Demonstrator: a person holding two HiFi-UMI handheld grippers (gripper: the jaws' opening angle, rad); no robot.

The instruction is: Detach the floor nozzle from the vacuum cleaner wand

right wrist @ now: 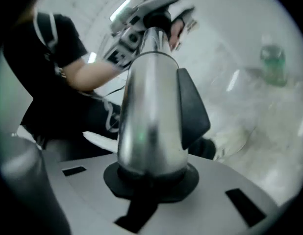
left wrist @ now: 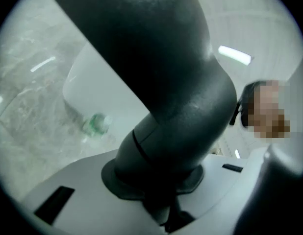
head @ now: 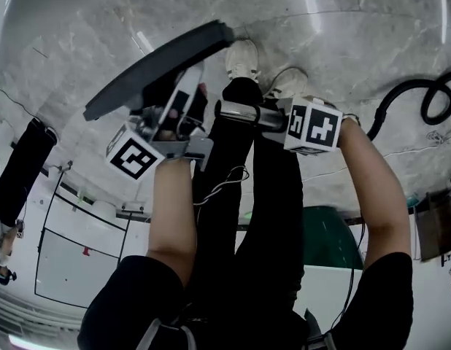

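The dark grey floor nozzle hangs tilted over the marble floor at the upper left of the head view. Its thick dark neck fills the left gripper view, and my left gripper is shut on it. The silver wand lies level across my legs, pointing at the nozzle. In the right gripper view the wand carries a black catch, and my right gripper is shut on the tube. Whether wand and neck are still joined is hidden behind the left gripper.
My white shoes stand on the marble floor just beyond the grippers. A black hose loops at the right. A green bottle stands on the floor. A dark bag-like object lies at the left, with a white marked board below it.
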